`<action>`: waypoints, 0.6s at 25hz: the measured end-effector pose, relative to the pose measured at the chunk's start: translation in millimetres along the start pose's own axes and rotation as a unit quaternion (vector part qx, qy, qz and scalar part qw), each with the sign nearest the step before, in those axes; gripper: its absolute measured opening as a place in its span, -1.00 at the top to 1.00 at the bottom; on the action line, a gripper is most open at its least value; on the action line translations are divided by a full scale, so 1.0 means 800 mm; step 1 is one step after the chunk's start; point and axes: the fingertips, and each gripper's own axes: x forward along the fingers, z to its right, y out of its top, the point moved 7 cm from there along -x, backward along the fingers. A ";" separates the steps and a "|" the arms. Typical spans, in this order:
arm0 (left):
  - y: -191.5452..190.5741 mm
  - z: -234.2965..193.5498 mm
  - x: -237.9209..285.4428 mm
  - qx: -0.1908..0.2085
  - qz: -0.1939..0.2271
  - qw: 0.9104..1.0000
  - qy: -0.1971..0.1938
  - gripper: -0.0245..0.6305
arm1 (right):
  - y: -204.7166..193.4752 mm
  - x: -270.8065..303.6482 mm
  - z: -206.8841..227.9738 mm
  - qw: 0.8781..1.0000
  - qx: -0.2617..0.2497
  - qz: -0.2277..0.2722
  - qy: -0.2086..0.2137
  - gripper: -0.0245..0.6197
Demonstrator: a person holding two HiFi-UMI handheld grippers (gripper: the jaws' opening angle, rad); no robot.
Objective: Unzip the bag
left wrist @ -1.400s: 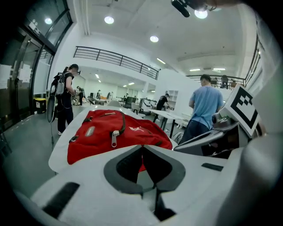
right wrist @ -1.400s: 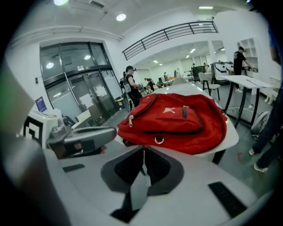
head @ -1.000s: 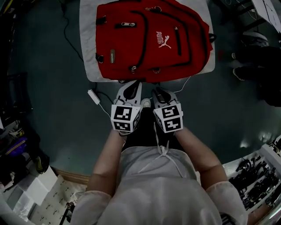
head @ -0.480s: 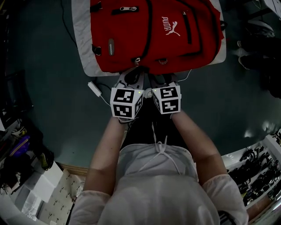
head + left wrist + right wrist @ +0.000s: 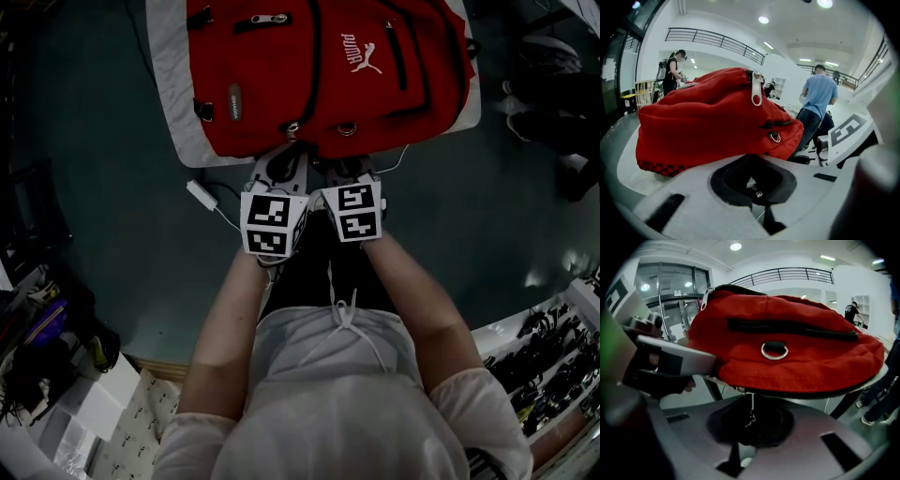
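Note:
A red backpack (image 5: 319, 75) with black zips lies flat on a grey-topped table (image 5: 173, 112). Both grippers are held side by side at its near edge, just short of the fabric. My left gripper (image 5: 281, 167) has its jaws together with nothing between them; in the left gripper view (image 5: 753, 161) it faces the bag's side, where a silver zip pull (image 5: 756, 91) hangs near the top. My right gripper (image 5: 347, 169) is closing on nothing; its own view (image 5: 750, 401) shows a long black zip (image 5: 792, 328) and a metal ring (image 5: 775, 351) above the jaws.
A white cable with an adapter (image 5: 200, 195) trails on the floor left of the grippers. Trays of dark parts (image 5: 553, 366) stand at the lower right, boxes and clutter (image 5: 56, 375) at the lower left. People (image 5: 816, 108) stand beyond the table.
Both grippers have edged up to the bag's near edge, with their marker cubes closer together. The bag itself has not moved.

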 end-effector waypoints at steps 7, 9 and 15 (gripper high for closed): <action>-0.001 0.005 0.000 0.033 -0.002 0.999 -0.001 0.86 | -0.005 -0.018 0.009 0.997 -0.005 -0.073 -0.002 0.82; -0.001 0.005 0.001 0.033 -0.006 0.999 -0.003 0.86 | -0.006 -0.024 0.016 0.997 -0.010 -0.082 -0.006 0.82; -0.001 0.007 0.003 0.044 -0.015 0.999 0.011 0.86 | -0.013 -0.037 0.040 0.995 -0.006 -0.098 -0.003 0.82</action>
